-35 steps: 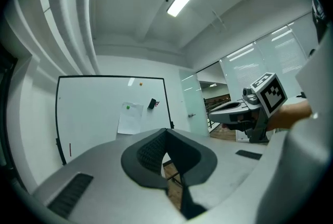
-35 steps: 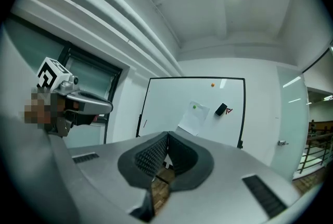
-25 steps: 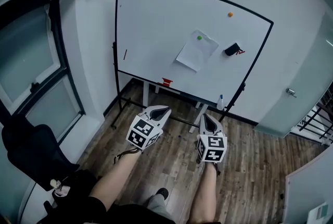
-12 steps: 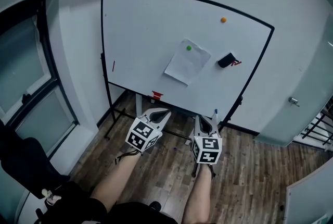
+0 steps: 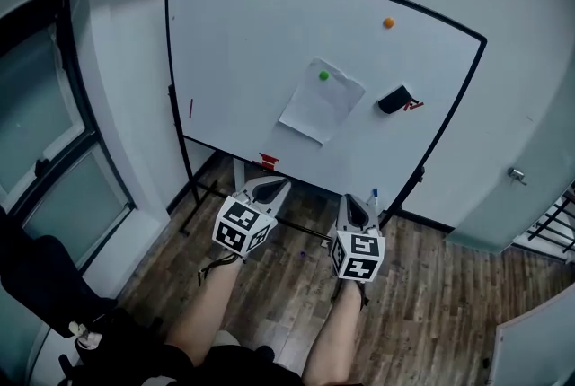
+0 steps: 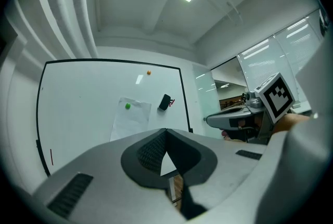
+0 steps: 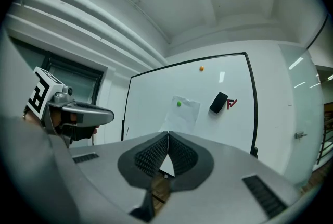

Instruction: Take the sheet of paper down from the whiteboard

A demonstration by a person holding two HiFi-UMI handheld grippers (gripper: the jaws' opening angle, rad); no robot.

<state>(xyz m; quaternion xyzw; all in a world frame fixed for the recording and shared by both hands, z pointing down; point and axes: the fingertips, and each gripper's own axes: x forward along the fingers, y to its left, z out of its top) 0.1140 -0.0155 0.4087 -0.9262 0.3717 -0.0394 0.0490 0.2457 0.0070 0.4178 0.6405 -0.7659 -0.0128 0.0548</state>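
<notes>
Whiteboard (image 5: 243, 43) nearer than before; sheet of paper (image 5: 319, 106) at 1 o'clock of left gripper (image 5: 272, 187), 11 o'clock of right gripper (image 5: 356, 204); both closed, empty.

My left tongs (image 6: 166, 131) sit closed tip to tip, nothing between them. Beyond them, at eleven o'clock, the sheet of paper (image 6: 129, 121) hangs on the whiteboard (image 6: 83, 103) under a green magnet (image 6: 128, 106). A black eraser (image 6: 165, 102) sits at two o'clock of it, beside a small red mark, perhaps writing. My right tongs (image 6: 210, 120) show at three o'clock.
</notes>
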